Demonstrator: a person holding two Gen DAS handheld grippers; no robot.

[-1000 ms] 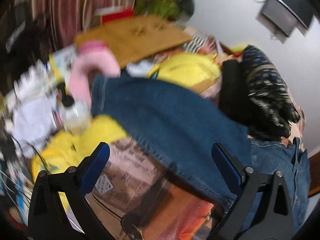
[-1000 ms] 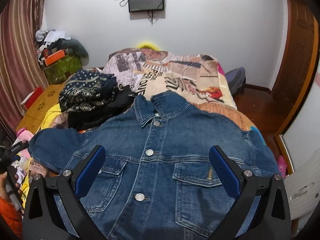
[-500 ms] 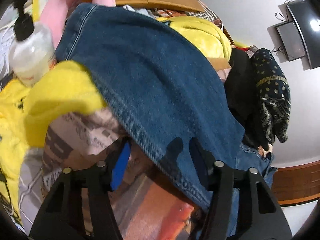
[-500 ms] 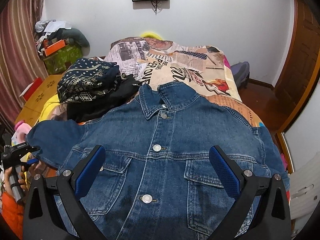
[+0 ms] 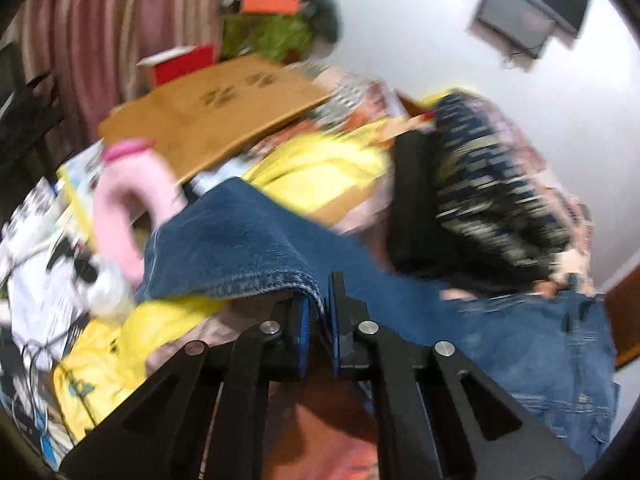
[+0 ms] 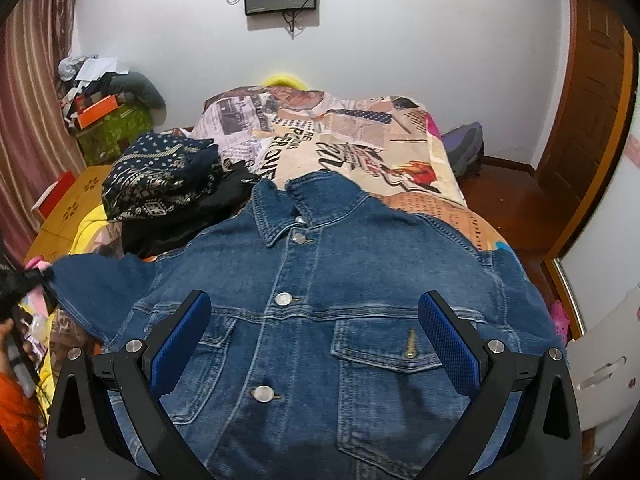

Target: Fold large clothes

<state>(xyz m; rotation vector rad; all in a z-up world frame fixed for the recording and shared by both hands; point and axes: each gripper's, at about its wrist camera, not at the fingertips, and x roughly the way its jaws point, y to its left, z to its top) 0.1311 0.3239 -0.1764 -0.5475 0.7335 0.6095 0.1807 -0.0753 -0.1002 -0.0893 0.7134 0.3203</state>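
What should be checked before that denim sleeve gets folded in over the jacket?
1. Left tongs shut on the sleeve: ok, the fabric edge sits between the blue pads.
2. Right tongs free to help: ok, open above the jacket, holding nothing.
3. Jacket front flat and buttoned: ok, collar and buttons lie in line.
4. Landing area on the jacket front: ok, nothing lies on it.
5. Dark clothes pile clear of the jacket: not ok, it touches the shoulder by the held sleeve.
6. Far sleeve laid flat: cannot tell, it drops over the bed edge.
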